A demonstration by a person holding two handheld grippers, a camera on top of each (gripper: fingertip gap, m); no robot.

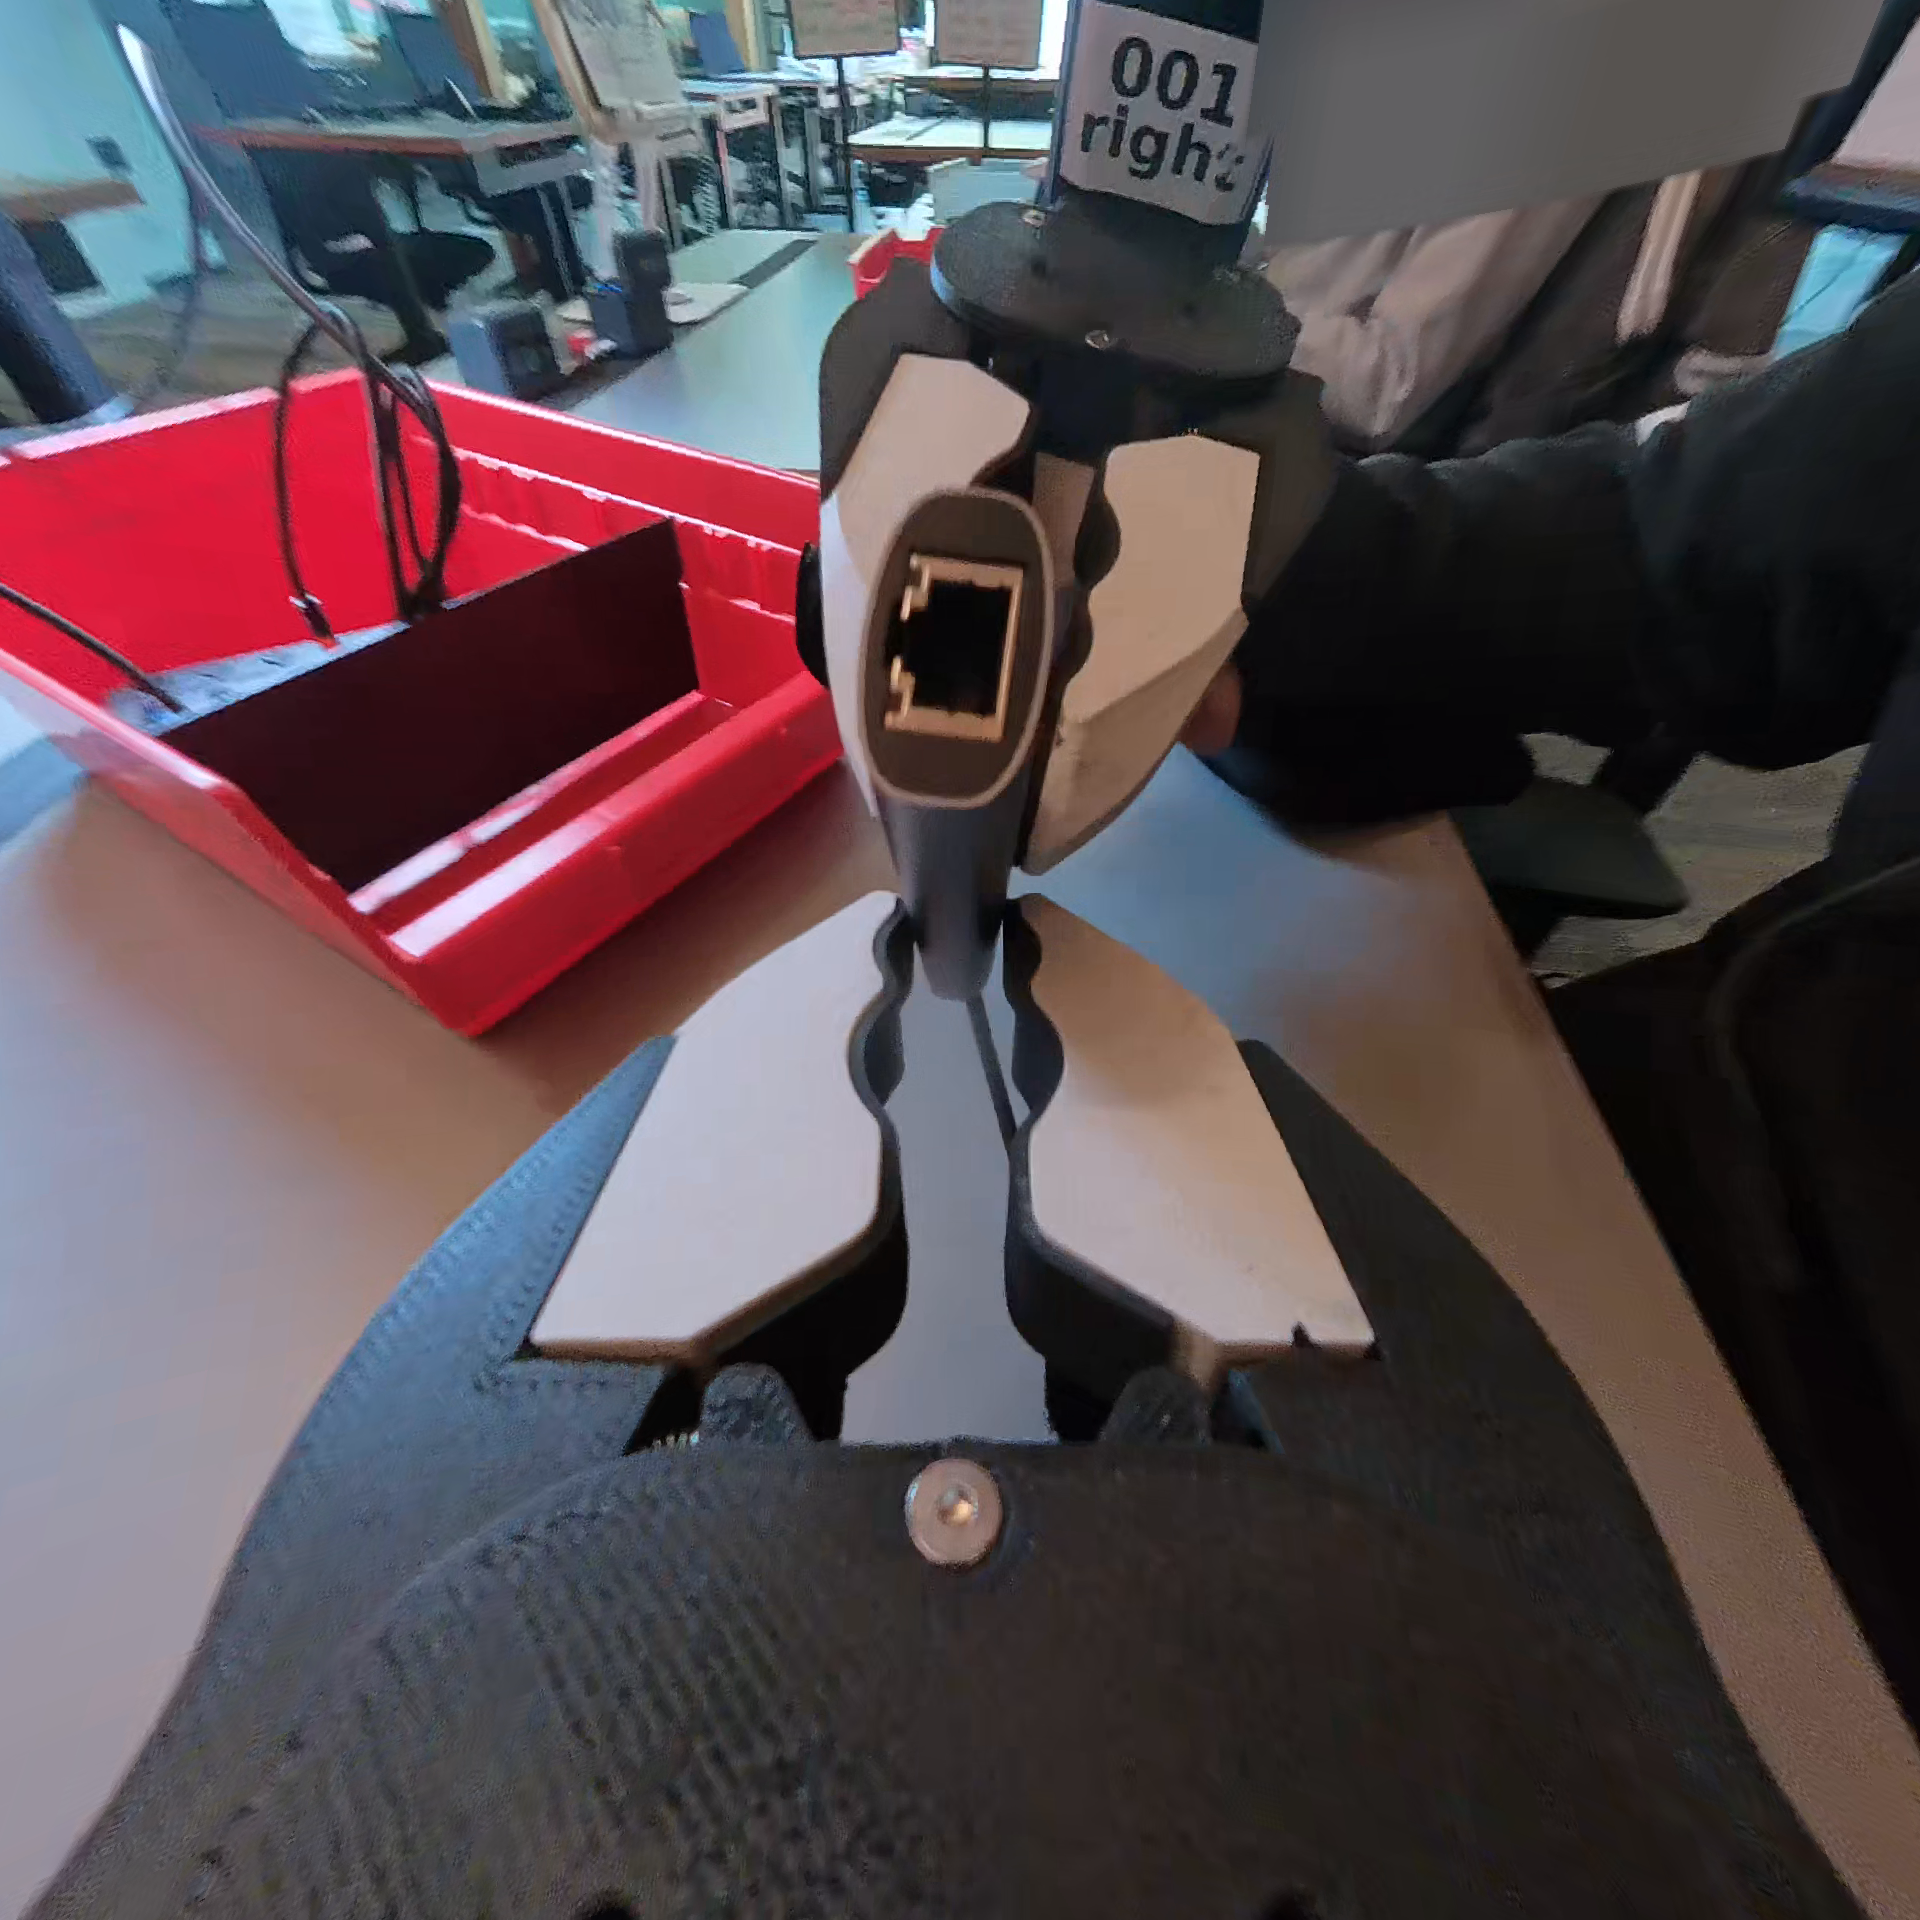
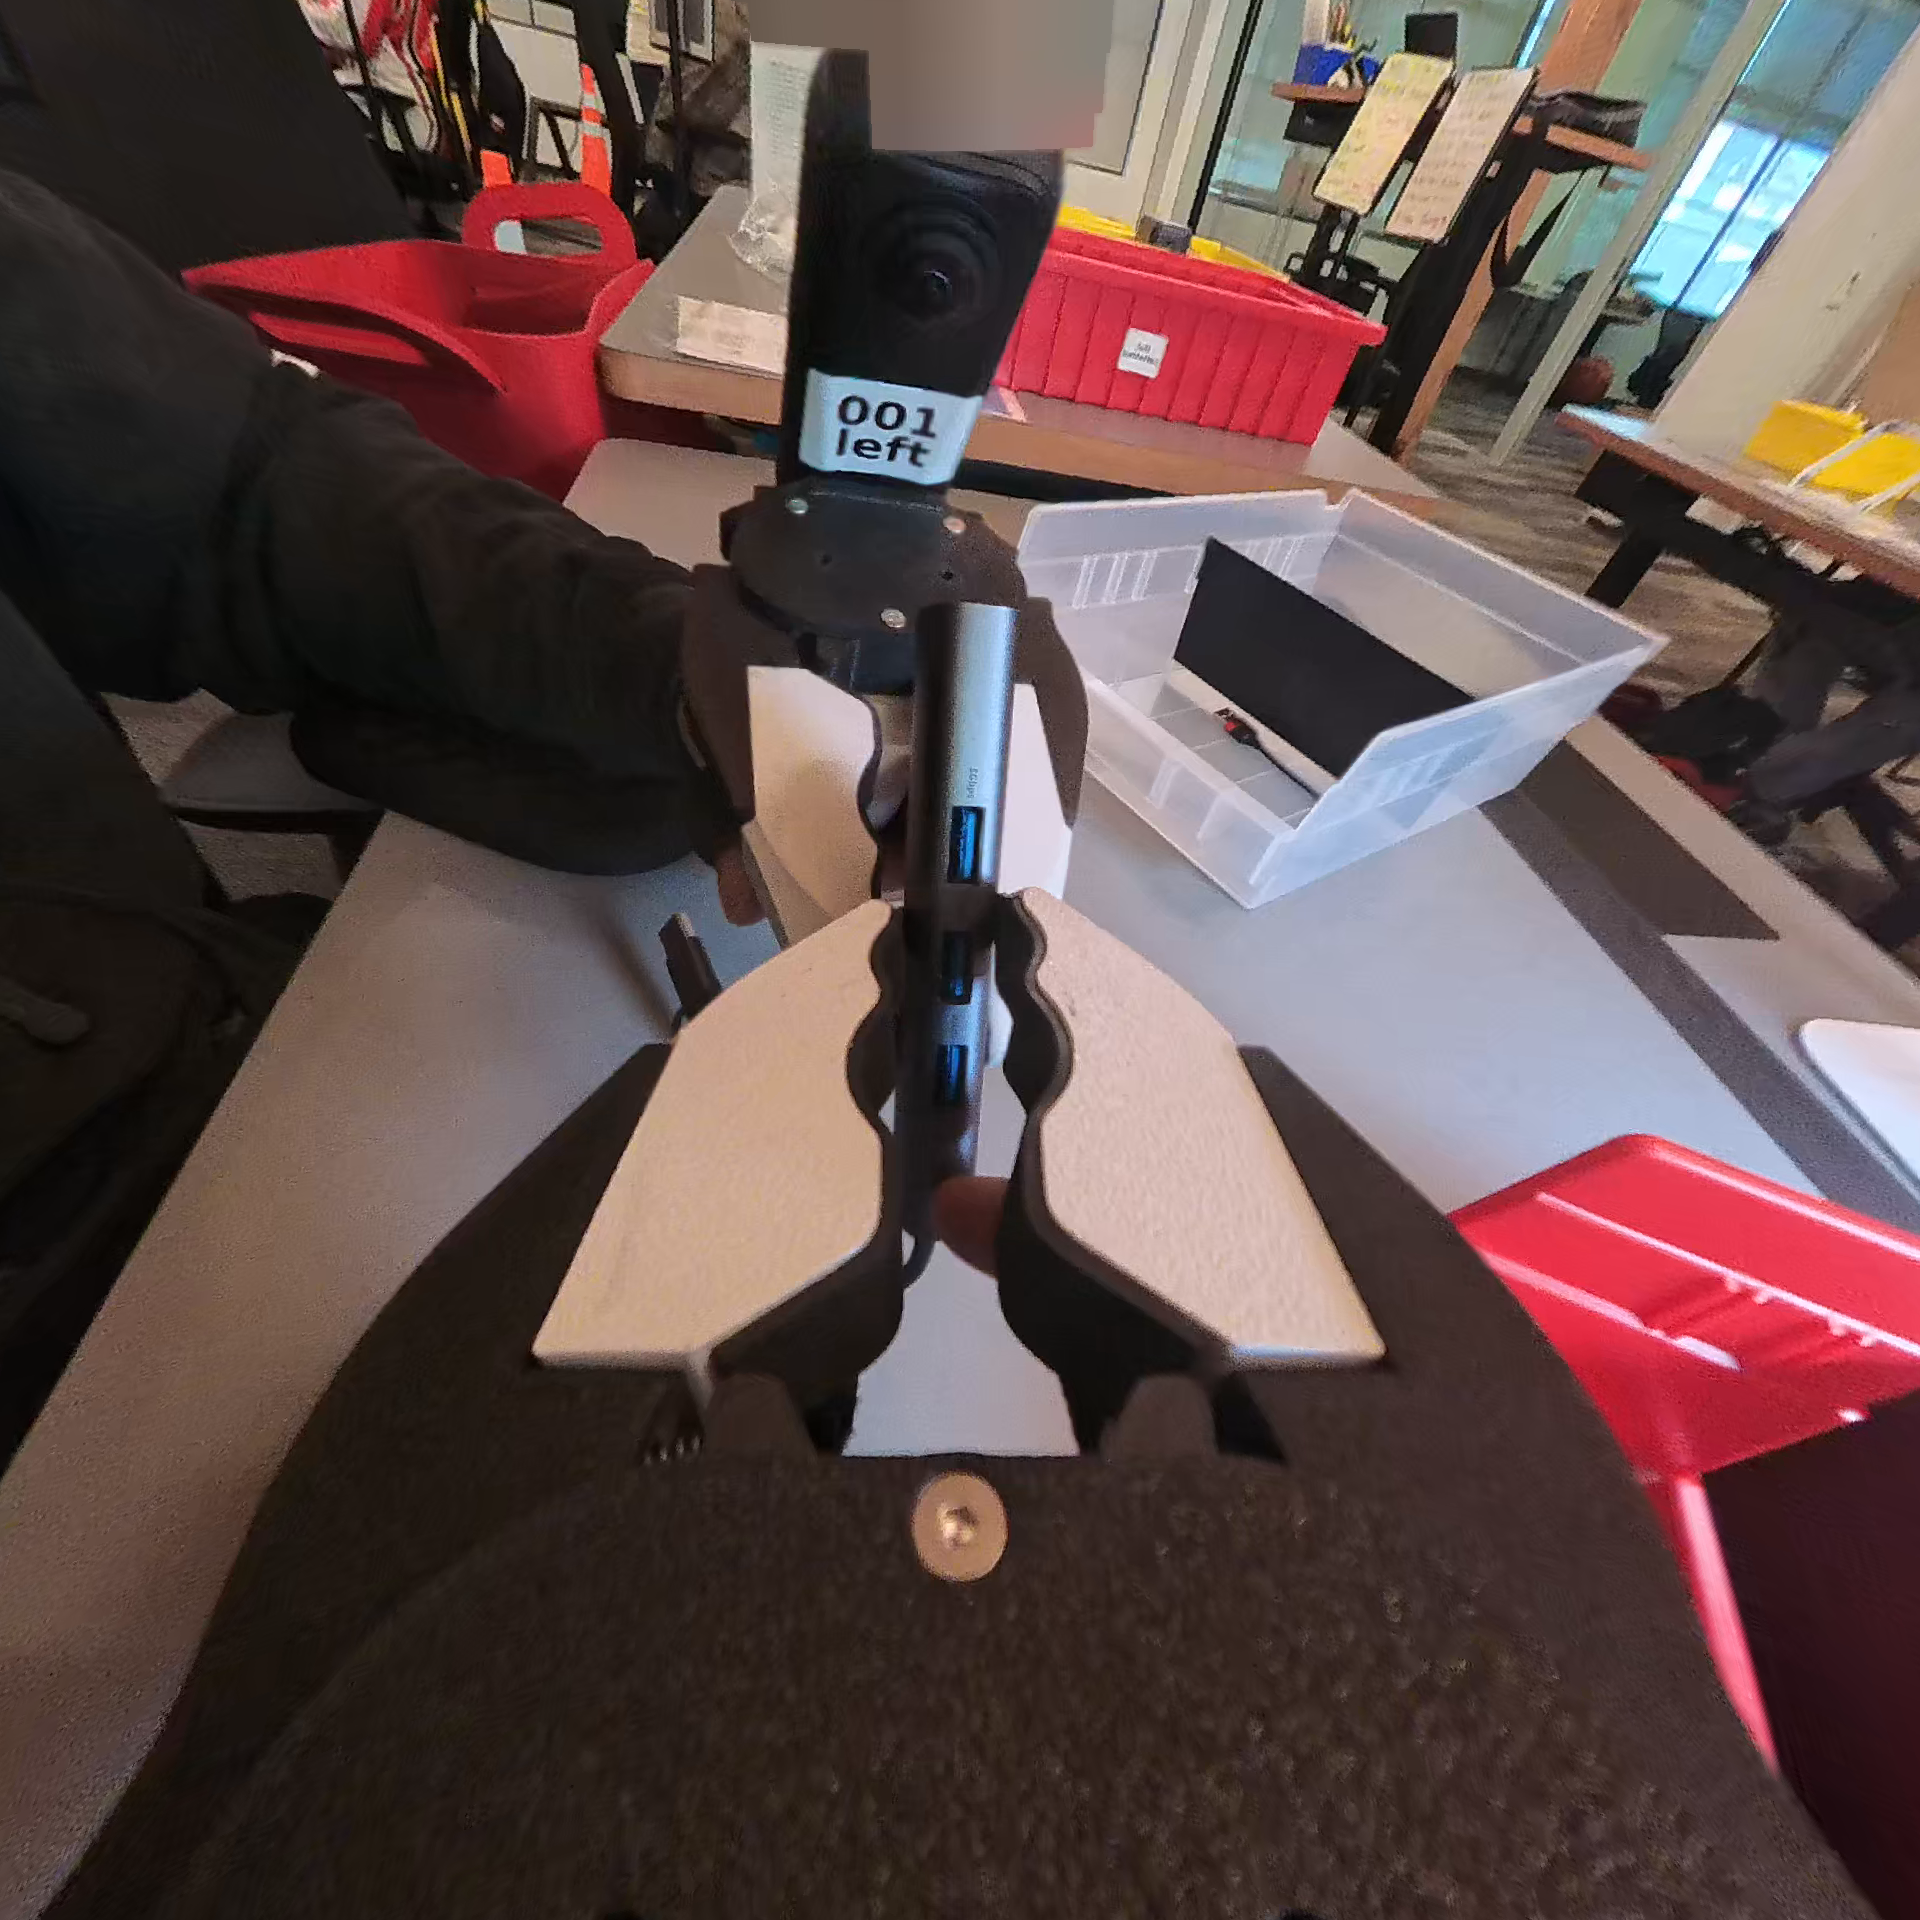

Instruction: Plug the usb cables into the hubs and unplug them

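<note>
A grey USB hub (image 1: 956, 644) stands upright between both grippers above the table. In the left wrist view its network-port end faces the camera. My left gripper (image 1: 951, 935) is shut on its lower end, where its thin cable (image 1: 992, 1070) leaves. The right gripper (image 1: 1039, 644) comes in from above with its fingers on both sides of the hub. In the right wrist view my right gripper (image 2: 951, 920) is shut on the hub (image 2: 961, 748), whose side shows blue USB ports. The left gripper (image 2: 914, 831) is behind it. A small black plug (image 2: 681, 956) shows by the gloved hand.
A red bin (image 1: 499, 935) with a black divider and black cables stands left on the brown table (image 1: 208, 1143). A clear bin (image 2: 1455, 769) with a black divider and a red-tipped cable (image 2: 1242, 732) stands back right. A red bin corner (image 2: 1714, 1299) is near right. Black sleeves reach in from the sides. Both grippers' tips are close together, under 4 cm apart.
</note>
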